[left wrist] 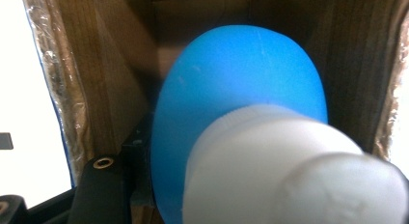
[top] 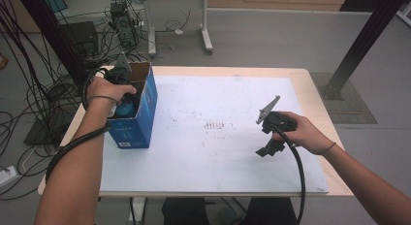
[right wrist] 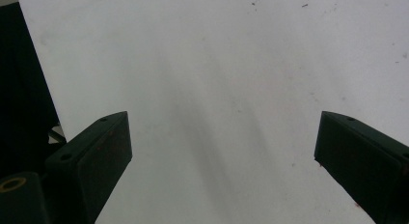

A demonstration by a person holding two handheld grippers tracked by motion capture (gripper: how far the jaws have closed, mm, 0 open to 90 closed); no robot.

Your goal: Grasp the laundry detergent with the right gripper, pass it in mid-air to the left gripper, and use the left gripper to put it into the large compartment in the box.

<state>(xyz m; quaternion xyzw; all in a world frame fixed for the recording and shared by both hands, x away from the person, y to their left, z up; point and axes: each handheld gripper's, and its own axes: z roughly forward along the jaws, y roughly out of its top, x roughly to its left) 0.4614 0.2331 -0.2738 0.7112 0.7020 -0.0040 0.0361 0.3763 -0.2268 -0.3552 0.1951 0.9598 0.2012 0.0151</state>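
A blue bottle (left wrist: 241, 79) with a white cap (left wrist: 289, 171) points base-first into an open blue cardboard box (top: 140, 123) at the table's left. My left gripper (top: 125, 101) reaches into the box's top and is shut on the bottle. One black jaw presses the bottle's left side, and the bottle hides the other jaw. The box's brown inner walls (left wrist: 111, 64) surround the bottle. At the right of the table, my right gripper (top: 267, 146) is held low over the white table sheet (top: 218, 157). It stands open (right wrist: 222, 147), with nothing between its wide-apart jaws.
Faint dark marks (top: 215, 124) dot the middle of the white sheet. The table's wooden rim (top: 317, 96) shows at the right. On the floor, cables and equipment (top: 92, 38) lie at the left, and a black post (top: 361, 40) rises at the right.
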